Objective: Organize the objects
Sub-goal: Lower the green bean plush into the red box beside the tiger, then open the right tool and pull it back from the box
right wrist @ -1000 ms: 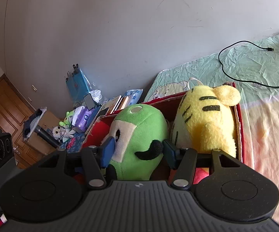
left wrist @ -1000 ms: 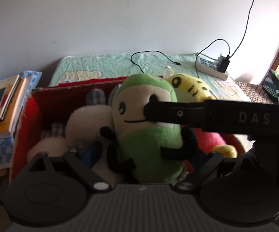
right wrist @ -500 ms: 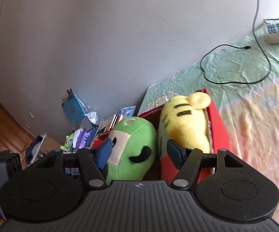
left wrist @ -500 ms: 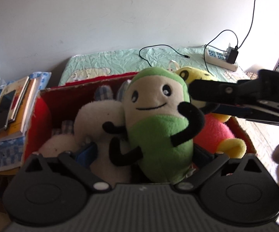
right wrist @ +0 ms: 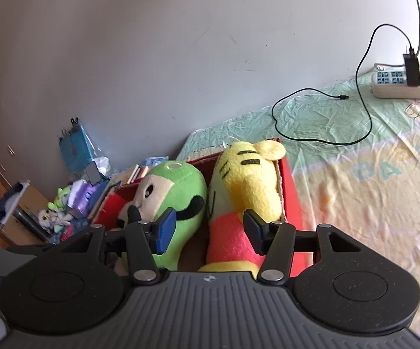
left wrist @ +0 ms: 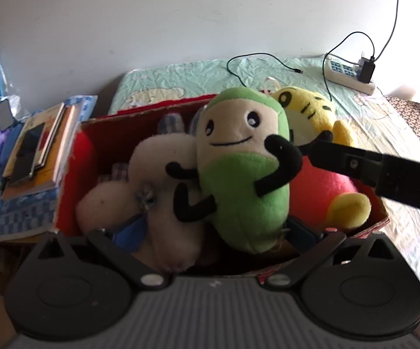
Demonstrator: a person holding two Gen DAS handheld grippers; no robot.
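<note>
While the left gripper hangs over the near edge of the red box with its jaws spread wide, having just been opening, the lower ends of the white plush and the green plush lie between its fingers with no pad seen pressing on either. The right gripper sits half open at the box's other side; its jaws have just been closing, and the red-clad lower body of the yellow tiger plush lies between the fingers, though no pad is seen pressing on it. In the left wrist view one of its black fingers reaches in from the right, its tip just beside the green toy's raised black arm; whether they touch is unclear.

The box holds three toys packed side by side: the white one at the left, the smiling green one leaning upright in the middle, and the tiger at the right, its head by the far wall. The box stands on a bed sheet printed in pale green and peach.

To the left of the box lies a stack of books. Beyond the box a black cable loops across the sheet, and a white power strip with a charger plugged in lies by the wall.
</note>
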